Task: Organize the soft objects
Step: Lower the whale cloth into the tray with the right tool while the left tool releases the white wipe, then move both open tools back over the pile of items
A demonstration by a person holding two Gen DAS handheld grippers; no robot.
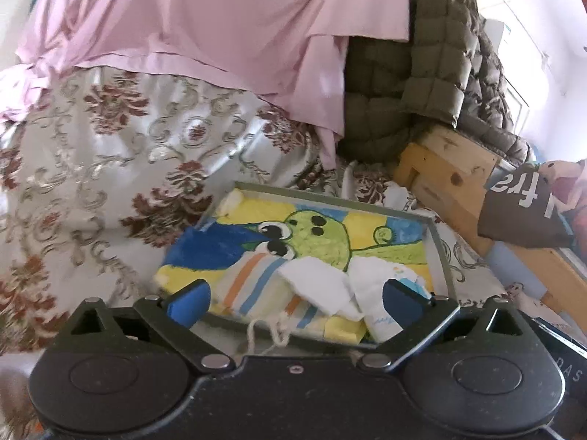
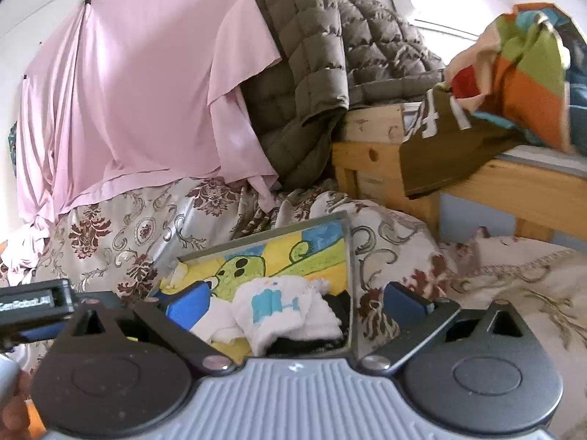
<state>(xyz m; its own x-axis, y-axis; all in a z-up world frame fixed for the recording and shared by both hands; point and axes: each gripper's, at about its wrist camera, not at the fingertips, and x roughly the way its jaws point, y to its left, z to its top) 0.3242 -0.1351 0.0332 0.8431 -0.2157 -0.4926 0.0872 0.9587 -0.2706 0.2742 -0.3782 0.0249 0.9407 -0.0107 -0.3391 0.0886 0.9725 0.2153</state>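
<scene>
A grey-rimmed box (image 1: 442,249) lined with a green cartoon picture lies on the bed, and small soft cloths lie in it. In the left wrist view a cloth with orange and blue stripes (image 1: 249,282) lies beside a white cloth (image 1: 319,286) and a white one with blue print (image 1: 378,293). My left gripper (image 1: 293,295) hovers over the box's near edge, open, with the cloths below its blue pads and nothing gripped. The right wrist view shows the box (image 2: 350,256) and the printed white cloth (image 2: 279,304). My right gripper (image 2: 297,306) is open above it, its right finger outside the rim.
A floral bedspread (image 1: 91,154) covers the bed. A pink sheet (image 1: 201,18) and an olive quilted jacket (image 1: 440,55) hang behind. A wooden bed frame (image 2: 370,161) at the right carries a brown lettered garment (image 2: 447,146) and a multicoloured cloth (image 2: 521,62).
</scene>
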